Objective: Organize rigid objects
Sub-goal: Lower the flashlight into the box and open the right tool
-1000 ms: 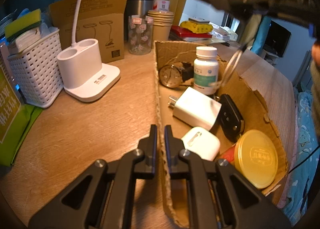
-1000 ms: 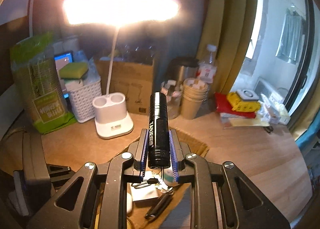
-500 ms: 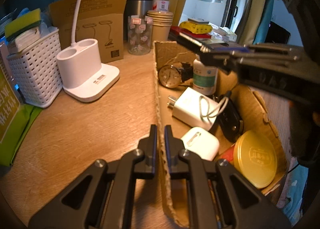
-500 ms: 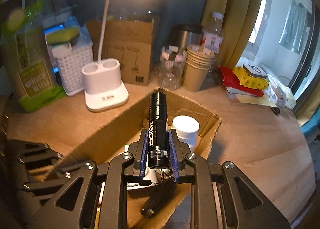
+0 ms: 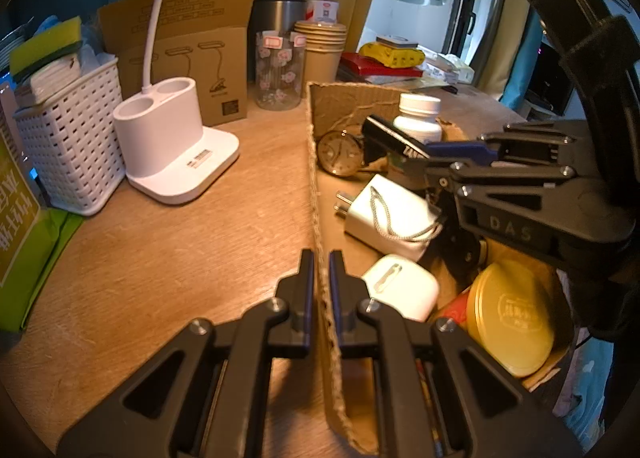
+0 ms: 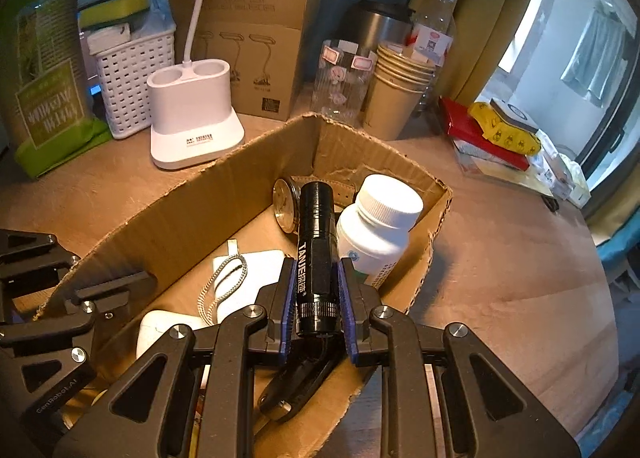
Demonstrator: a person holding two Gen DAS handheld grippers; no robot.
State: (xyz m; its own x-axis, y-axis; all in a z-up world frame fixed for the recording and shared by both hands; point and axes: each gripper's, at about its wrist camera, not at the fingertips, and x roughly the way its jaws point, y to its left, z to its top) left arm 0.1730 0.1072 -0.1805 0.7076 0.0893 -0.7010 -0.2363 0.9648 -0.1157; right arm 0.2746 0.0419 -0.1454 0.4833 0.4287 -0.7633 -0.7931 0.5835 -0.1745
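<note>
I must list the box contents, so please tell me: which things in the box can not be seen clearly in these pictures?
- Key fob: right wrist view, mostly hidden under the right gripper and flashlight; in the left view that gripper covers it.
- Red item: left wrist view, only a sliver shows beside the gold lid.
- Bottle label: too small to read.
- Watch face: blurred.

We see dim, warm indoor light on the wooden desk (image 5: 168, 266); daylight comes from the window (image 6: 592, 42) at right, blown out white in both views. Strong fisheye bending and black vignette at the corners. Left wrist view: the gold tin lid (image 5: 514, 322) is soft, near edges smeared. The cardboard box (image 6: 192, 210) casts a shadow on the desk at its right side. Mostly sharp centre.
</note>
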